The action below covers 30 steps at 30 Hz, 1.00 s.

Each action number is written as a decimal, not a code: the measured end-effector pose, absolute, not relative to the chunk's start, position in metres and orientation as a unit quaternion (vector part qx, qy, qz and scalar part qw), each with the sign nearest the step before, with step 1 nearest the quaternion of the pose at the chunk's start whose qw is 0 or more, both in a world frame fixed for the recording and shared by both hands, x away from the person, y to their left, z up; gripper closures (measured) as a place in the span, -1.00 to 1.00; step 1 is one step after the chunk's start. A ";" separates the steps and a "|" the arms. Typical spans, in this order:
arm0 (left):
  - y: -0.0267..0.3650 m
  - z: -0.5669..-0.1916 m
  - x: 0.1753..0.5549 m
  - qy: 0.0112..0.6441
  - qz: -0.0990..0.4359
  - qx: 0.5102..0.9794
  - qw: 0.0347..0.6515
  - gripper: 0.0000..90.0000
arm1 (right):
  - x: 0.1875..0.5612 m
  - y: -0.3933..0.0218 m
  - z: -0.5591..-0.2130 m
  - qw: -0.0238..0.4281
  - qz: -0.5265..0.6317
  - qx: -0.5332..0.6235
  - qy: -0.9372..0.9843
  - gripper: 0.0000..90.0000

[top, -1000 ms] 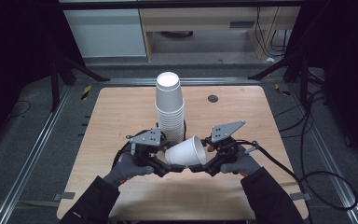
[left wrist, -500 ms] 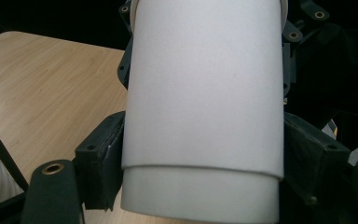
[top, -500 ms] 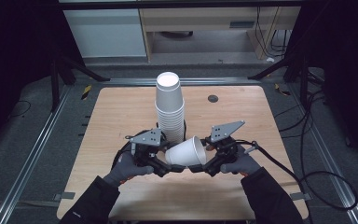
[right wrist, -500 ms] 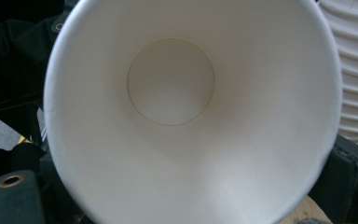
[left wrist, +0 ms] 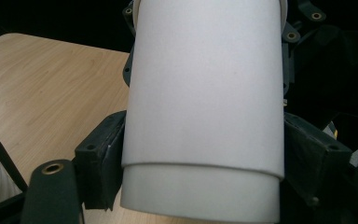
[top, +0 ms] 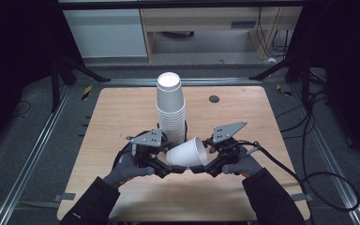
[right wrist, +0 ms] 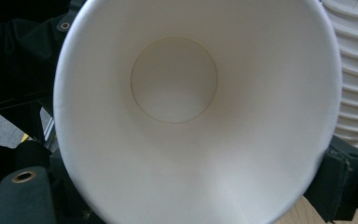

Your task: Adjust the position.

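Separating nested cups, by the look. High view: paper cup lies on its side above the table, between left gripper and right gripper, just before the cup stack. Left gripper view: jaws clamp the cup's base end; second cup protrudes. Right gripper view: jaws just been closing, pinch the rim. Next: pull apart. No writing.

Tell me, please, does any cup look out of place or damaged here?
One white paper cup lies on its side in the air between the left gripper and the right gripper, its mouth towards the right one. No damage shows. The cup stack stands upright.
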<state>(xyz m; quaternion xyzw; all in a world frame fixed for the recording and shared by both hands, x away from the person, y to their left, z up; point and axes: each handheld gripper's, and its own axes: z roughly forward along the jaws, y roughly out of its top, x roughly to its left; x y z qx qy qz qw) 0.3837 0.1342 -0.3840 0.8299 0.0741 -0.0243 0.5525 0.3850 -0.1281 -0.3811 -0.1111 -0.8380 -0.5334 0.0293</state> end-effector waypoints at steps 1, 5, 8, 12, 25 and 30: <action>0.135 -0.384 0.384 0.076 -0.022 0.831 0.551 -0.51 | 0.385 -0.128 -0.381 0.030 -0.533 -0.111 -0.838 -0.68; 0.142 -0.385 0.384 0.091 -0.017 0.830 0.550 -0.61 | 0.385 -0.132 -0.379 0.024 -0.535 -0.114 -0.837 -0.69; 0.151 -0.385 0.384 0.105 -0.008 0.828 0.551 -0.64 | 0.385 -0.137 -0.374 0.016 -0.541 -0.117 -0.832 -0.69; 0.163 -0.386 0.382 0.122 0.002 0.825 0.552 -0.66 | 0.386 -0.144 -0.369 0.002 -0.544 -0.127 -0.830 -0.70; 0.209 -0.411 0.380 0.224 0.039 0.820 0.525 -0.64 | 0.391 -0.160 -0.365 -0.057 -0.518 -0.178 -0.834 -0.71; 0.223 -0.423 0.386 0.270 0.060 0.815 0.509 -0.64 | 0.396 -0.170 -0.363 -0.076 -0.512 -0.207 -0.830 -0.71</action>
